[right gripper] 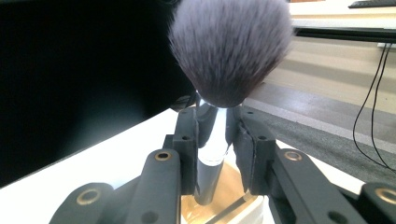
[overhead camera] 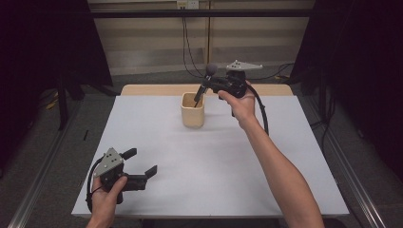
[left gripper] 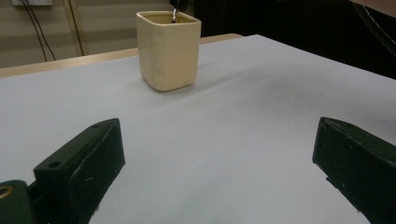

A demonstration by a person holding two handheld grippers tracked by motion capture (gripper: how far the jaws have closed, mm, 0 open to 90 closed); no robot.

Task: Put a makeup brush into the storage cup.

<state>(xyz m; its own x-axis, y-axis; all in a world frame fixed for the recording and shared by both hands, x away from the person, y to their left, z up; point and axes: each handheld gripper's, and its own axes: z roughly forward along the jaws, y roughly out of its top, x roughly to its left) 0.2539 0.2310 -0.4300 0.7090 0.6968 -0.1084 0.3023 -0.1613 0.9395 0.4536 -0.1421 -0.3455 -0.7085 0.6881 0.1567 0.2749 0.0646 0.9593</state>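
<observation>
Nearest the high camera, the left gripper [overhead camera: 142, 163] rests on the white table [overhead camera: 285, 156] with jaws wide and empty. Farther off, the right gripper [overhead camera: 203, 90] clamps the one makeup brush [right gripper: 229, 46] by its silver ferrule, handle tip dipping into the single cream square cup [overhead camera: 193, 110]. If the handle catches the rim, the light cup may well tip, since nothing steadies it.

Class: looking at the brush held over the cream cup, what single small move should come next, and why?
Probably lower the right claw a little further, then open it. It is shut on the brush, whose handle tip already sits inside the cream cup with the bristles up, so a short descent should seat it before release.
</observation>
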